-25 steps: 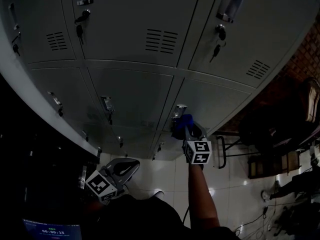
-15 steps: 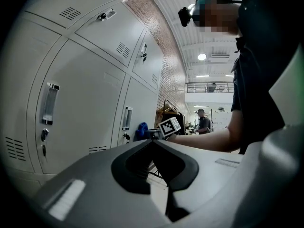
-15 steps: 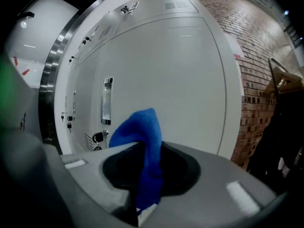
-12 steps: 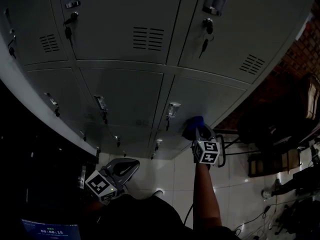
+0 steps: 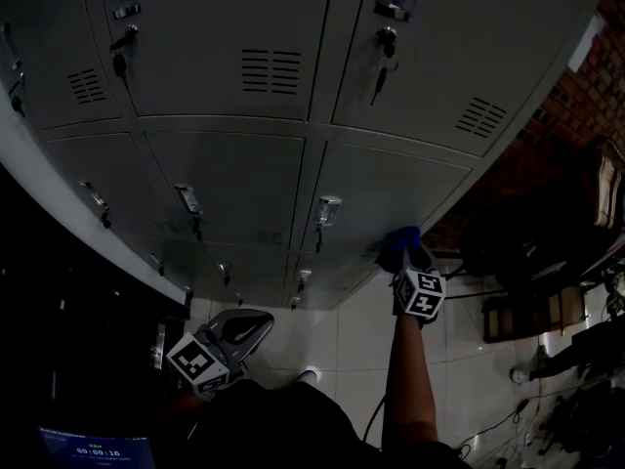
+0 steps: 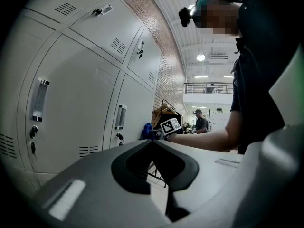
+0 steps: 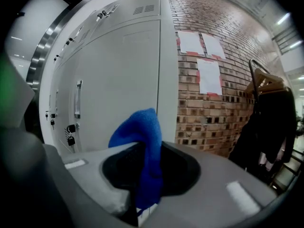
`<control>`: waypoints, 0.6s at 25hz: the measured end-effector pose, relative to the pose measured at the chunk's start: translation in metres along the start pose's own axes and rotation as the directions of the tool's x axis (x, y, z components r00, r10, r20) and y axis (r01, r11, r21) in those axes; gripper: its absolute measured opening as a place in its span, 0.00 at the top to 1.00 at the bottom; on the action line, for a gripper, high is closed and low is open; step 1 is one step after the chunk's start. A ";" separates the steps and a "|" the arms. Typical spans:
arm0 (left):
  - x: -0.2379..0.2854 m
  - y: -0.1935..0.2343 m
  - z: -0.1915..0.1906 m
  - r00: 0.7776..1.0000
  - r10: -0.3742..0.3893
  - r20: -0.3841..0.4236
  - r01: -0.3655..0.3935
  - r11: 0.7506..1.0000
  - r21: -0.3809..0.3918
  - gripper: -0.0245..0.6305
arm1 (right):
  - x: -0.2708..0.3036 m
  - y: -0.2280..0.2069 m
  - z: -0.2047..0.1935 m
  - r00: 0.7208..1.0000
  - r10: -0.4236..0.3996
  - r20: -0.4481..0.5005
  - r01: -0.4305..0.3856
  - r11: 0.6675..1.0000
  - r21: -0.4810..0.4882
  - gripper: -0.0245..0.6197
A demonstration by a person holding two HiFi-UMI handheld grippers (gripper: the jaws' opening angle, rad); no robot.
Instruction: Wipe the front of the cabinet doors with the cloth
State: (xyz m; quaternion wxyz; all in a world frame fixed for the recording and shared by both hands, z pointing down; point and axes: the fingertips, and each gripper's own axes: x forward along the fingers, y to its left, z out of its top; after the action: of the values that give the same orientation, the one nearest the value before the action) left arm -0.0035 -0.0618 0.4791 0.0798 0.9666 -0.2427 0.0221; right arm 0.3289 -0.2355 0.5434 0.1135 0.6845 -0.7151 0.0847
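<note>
Grey cabinet doors point(image 5: 244, 179) with handles, vents and keys fill the head view. My right gripper point(image 5: 406, 250) is shut on a blue cloth point(image 5: 399, 236) and holds it against the lower right door point(image 5: 391, 189), near that door's right edge. In the right gripper view the cloth point(image 7: 142, 141) hangs between the jaws, with the door point(image 7: 118, 80) just beyond. My left gripper point(image 5: 237, 332) hangs low by my body, away from the doors. In the left gripper view its jaws point(image 6: 154, 144) are shut with nothing in them, and the cloth point(image 6: 147, 129) shows far off.
A brick wall point(image 7: 213, 103) with papers point(image 7: 209, 75) pinned to it meets the cabinet's right end. Dark coats hang on a rack point(image 7: 270, 122). Chairs and cables point(image 5: 547, 360) lie on the tiled floor point(image 5: 352, 340) to the right. A small screen point(image 5: 93, 449) glows at lower left.
My right gripper has slid the blue cloth rightward along the lower right door, from beside its handle to near its right edge. The left gripper has stayed put.
</note>
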 end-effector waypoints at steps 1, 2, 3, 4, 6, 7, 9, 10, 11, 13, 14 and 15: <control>0.000 -0.001 -0.001 1.000 0.000 -0.002 0.000 1.000 0.000 0.96 | -0.001 -0.004 -0.001 1.000 -0.011 -0.004 0.011 1.000 0.010 0.85; -0.001 -0.001 -0.001 1.000 0.000 -0.004 0.000 1.000 0.000 0.96 | -0.002 -0.008 -0.002 1.000 -0.021 -0.007 0.021 1.000 0.021 0.85; -0.001 -0.002 -0.002 1.000 0.000 -0.005 0.000 1.000 -0.001 0.96 | -0.003 -0.010 -0.003 1.000 -0.028 -0.010 0.029 0.999 0.030 0.85; -0.002 -0.002 -0.002 1.000 0.000 -0.006 0.000 1.000 -0.002 0.96 | -0.004 -0.012 -0.005 0.999 -0.032 -0.011 0.033 0.999 0.036 0.85; -0.003 -0.002 -0.002 1.000 -0.001 -0.006 0.001 1.000 -0.003 0.96 | -0.006 -0.011 -0.006 0.999 -0.034 -0.003 0.035 0.999 0.039 0.85; -0.004 -0.002 -0.002 1.000 0.000 -0.007 0.000 1.000 -0.004 0.96 | -0.008 -0.008 -0.006 0.999 -0.032 0.006 0.032 0.999 0.039 0.85; -0.006 -0.001 -0.003 1.000 0.001 -0.008 -0.001 1.000 -0.006 0.96 | -0.012 0.005 -0.004 1.000 -0.016 0.027 0.015 0.999 0.034 0.85; -0.007 0.000 -0.003 1.000 0.001 -0.008 -0.001 1.000 -0.007 0.96 | -0.014 0.015 -0.003 0.999 -0.003 0.033 0.002 1.000 0.027 0.85; -0.008 0.001 -0.003 1.000 0.001 -0.008 -0.001 1.000 -0.007 0.96 | -0.016 0.027 -0.003 0.999 0.014 0.034 -0.015 1.000 0.017 0.85; -0.011 0.003 -0.003 1.000 0.002 -0.007 -0.002 1.000 -0.008 0.96 | -0.018 0.056 -0.001 0.998 0.063 0.031 -0.063 0.998 0.003 0.85; -0.012 0.004 -0.003 1.000 0.001 -0.007 -0.001 1.000 -0.010 0.96 | -0.019 0.071 0.000 0.995 0.090 0.034 -0.090 0.996 0.004 0.85; -0.013 0.005 -0.003 1.000 -0.001 -0.007 0.001 1.000 -0.012 0.96 | -0.020 0.084 0.001 0.993 0.114 0.039 -0.114 0.993 0.009 0.85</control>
State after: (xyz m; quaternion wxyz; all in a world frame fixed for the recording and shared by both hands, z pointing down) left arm -0.0172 -0.0592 0.4815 0.0865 0.9661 -0.2421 0.0242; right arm 0.2460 -0.2121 0.5399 0.0907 0.6448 -0.7545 0.0818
